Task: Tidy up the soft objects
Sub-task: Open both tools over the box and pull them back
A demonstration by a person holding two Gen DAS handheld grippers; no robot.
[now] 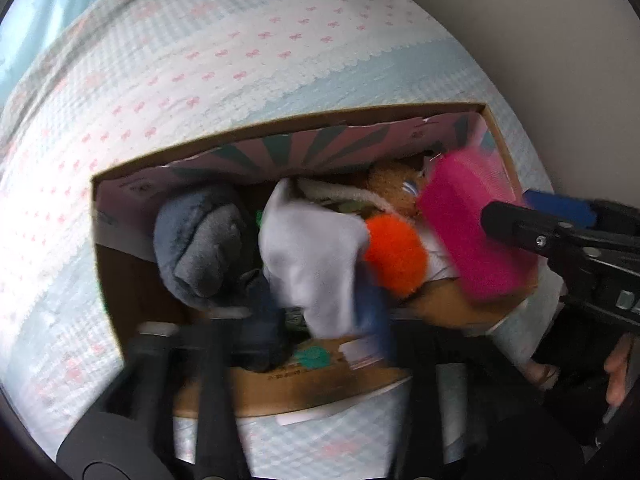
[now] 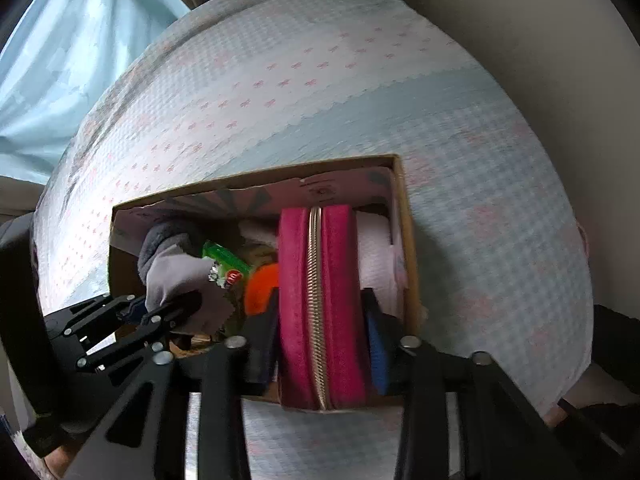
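Note:
An open cardboard box (image 1: 280, 124) (image 2: 256, 172) lies on a bed. Inside it are a grey plush cloth (image 1: 200, 248), an orange pompom (image 1: 394, 256) (image 2: 260, 284), a brown plush toy (image 1: 394, 186) and a green packet (image 2: 224, 260). My left gripper (image 1: 324, 304) (image 2: 168, 312) is shut on a white cloth (image 1: 316, 256) (image 2: 180, 280) over the box. My right gripper (image 2: 324, 320) (image 1: 516, 216) is shut on a pink zip pouch (image 2: 320, 304) (image 1: 468, 232), held over the box's right end.
The bed has a pale blue and white quilt (image 1: 200, 60) (image 2: 480, 200) with pink bows. A blue curtain (image 2: 60, 80) hangs at the far left. A beige wall (image 1: 540, 32) borders the bed on the right. A white roll (image 2: 376, 256) lies in the box's right end.

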